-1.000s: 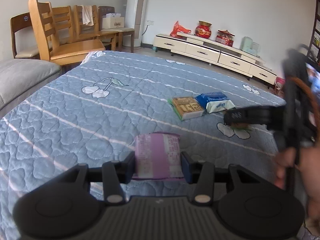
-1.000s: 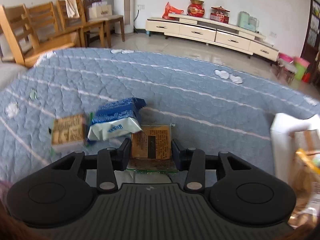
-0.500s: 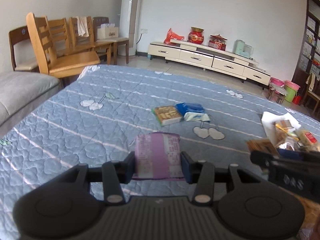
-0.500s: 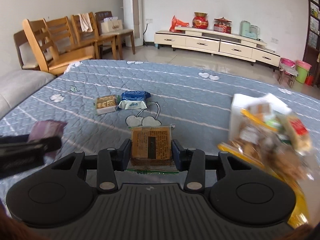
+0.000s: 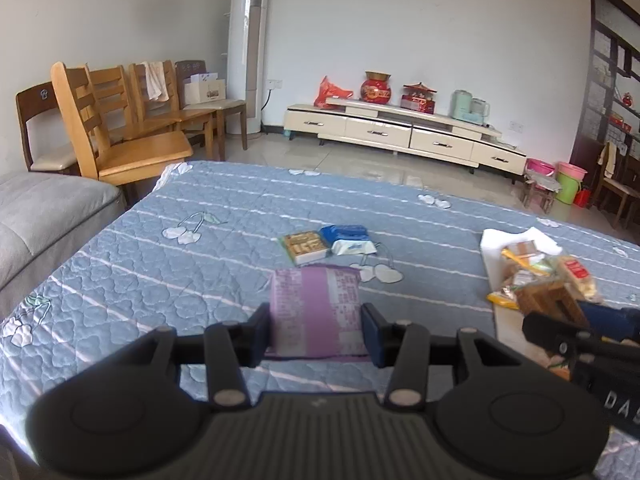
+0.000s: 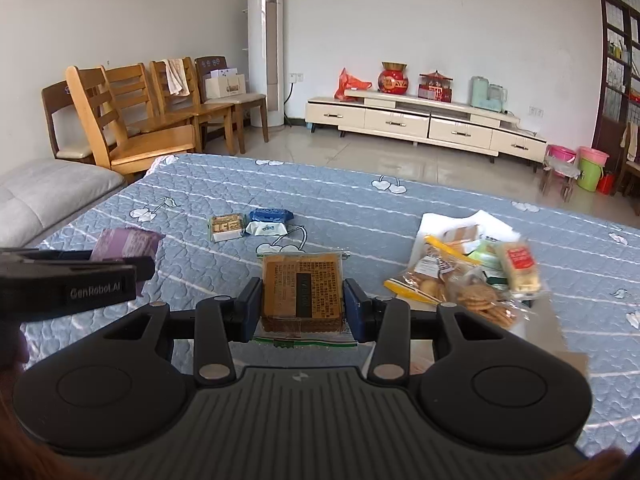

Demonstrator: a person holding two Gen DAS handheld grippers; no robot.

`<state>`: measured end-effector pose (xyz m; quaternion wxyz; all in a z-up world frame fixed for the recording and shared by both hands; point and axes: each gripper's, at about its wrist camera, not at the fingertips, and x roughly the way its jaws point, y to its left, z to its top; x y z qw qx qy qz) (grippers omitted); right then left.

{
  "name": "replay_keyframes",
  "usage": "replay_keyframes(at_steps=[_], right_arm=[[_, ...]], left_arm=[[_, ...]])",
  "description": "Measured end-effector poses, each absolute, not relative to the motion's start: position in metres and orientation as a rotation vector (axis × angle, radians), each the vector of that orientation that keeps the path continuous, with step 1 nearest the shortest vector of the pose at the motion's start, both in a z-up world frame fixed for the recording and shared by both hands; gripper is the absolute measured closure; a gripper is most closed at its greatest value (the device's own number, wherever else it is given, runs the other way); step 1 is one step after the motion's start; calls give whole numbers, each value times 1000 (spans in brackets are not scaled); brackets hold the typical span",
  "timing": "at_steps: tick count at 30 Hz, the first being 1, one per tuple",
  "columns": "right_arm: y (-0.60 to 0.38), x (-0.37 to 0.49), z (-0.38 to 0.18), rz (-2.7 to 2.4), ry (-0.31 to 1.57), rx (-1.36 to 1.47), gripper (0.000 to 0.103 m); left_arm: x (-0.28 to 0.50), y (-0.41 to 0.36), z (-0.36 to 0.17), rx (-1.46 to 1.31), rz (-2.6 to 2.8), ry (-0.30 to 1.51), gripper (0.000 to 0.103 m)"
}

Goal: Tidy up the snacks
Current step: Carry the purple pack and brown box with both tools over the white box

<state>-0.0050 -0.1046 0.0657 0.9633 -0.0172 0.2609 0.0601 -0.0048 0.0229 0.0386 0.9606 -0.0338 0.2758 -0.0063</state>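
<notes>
Over quilt (image 5: 120, 280): purple pkt (image 5: 318, 312) pinched by left gripper (image 5: 316, 330), brown pkt (image 6: 302, 290) by right gripper (image 6: 302, 310); snack pile (image 6: 472, 276) part-filled; two pkts (image 6: 250, 224) left, est.

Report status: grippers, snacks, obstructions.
Left gripper shut on purple packet. Right gripper shut on brown packet. Two snacks remain on quilt. Nothing blocking white box.

your left gripper (image 5: 316, 330) has a flat packet (image 5: 316, 308) between its pads, above the quilt (image 5: 200, 264); your right gripper (image 6: 302, 306) holds a biscuit pack (image 6: 302, 288); ahead lie a small box (image 6: 227, 227) and, touching its right side, a pouch (image 6: 268, 222); the snack pile (image 6: 472, 276) sits to your right.
</notes>
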Motion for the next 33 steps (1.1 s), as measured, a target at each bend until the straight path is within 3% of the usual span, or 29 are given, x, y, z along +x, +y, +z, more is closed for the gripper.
replay_keyframes(at_steps=[33], right_arm=[[-155,-73,89,76,422,-21,51]], left_arm=[[-51,-22,63,-18,-108,505,57]])
